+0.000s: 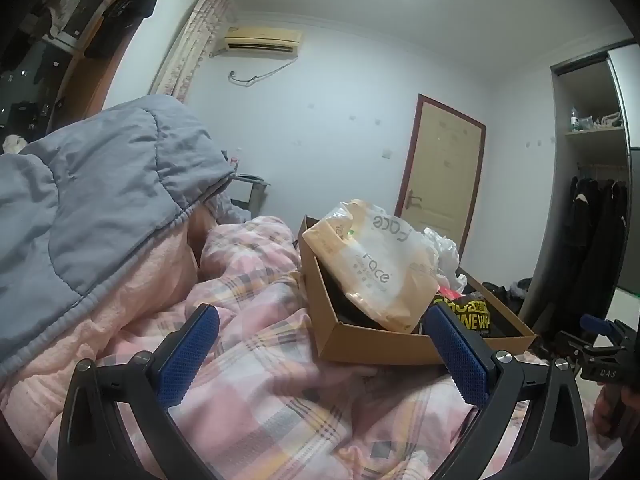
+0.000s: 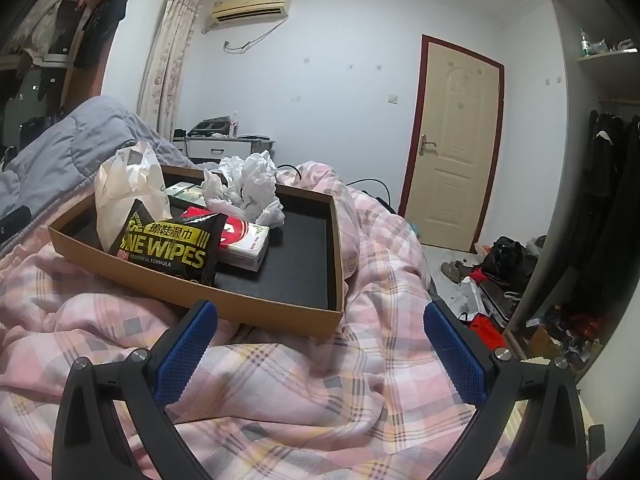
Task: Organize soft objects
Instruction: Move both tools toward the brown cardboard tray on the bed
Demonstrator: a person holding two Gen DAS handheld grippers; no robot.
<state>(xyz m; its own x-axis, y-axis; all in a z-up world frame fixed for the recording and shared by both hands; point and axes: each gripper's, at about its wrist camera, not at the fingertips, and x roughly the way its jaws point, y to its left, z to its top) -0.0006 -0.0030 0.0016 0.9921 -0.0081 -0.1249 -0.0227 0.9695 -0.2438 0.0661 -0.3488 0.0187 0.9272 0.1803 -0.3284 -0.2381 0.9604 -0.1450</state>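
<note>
Setting: a cardboard box lid (image 2: 276, 312) rests tilted on a rumpled pink plaid duvet (image 2: 280, 392), with a grey quilt (image 1: 104, 184) heaped at far left.
Soft objects: all lie inside the lid, crowded toward its left and far side. A black wet-wipes pack (image 2: 168, 246) leans at the near-left wall, a red-and-white tissue pack (image 2: 244, 244) lies just right of it, a crumpled white plastic bag (image 2: 246, 188) sits at the far wall, and a large facial-tissue pack (image 1: 372, 264) stands at the left end.
Unclear item: a green-and-white flat pack shows behind the red one; what it is cannot be told.
Left gripper (image 1: 320, 356): released, jaws wide, nothing between them, near the lid's left end.
Right gripper (image 2: 320, 356): released too, empty, hovering over the duvet just near of the lid's near-right corner.
Step in hand: likely approach, before any pick.
Next move calls for: choosing one pack, probably the wipes at the near edge, closing gently on its crinkly sides, and minding that the lid may slide on the bedding.
</note>
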